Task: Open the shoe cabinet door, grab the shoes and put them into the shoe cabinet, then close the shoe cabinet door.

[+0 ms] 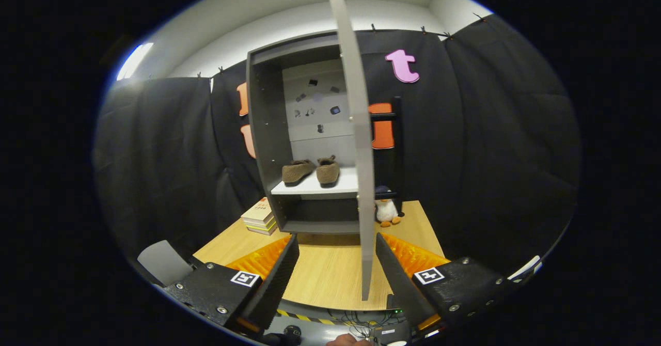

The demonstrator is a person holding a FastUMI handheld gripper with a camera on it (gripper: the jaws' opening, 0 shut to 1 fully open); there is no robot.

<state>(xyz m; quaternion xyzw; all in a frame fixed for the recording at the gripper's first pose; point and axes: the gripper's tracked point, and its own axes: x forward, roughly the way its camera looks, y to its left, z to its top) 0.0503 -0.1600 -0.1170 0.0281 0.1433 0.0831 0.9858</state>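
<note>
With the shoes [311, 171] already on the shelf inside the shoe cabinet [268, 129], the hand-held gripper [336, 268], spread and empty, should push the open door [356, 144] gently from its outer face until closed.

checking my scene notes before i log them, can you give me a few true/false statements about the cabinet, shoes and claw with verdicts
1. The shoe cabinet door stands open. True.
2. The brown shoes lie on the wooden table. False: they sit on the white shelf inside the shoe cabinet.
3. The claw is shut on the door. False: its fingers are spread apart, and the door's edge hangs between them, nearer the right finger, gripped by neither.
4. A stack of books lies beside the cabinet. True.
5. A penguin toy stands on the cabinet's top. False: it is on the table, behind the door.
</note>
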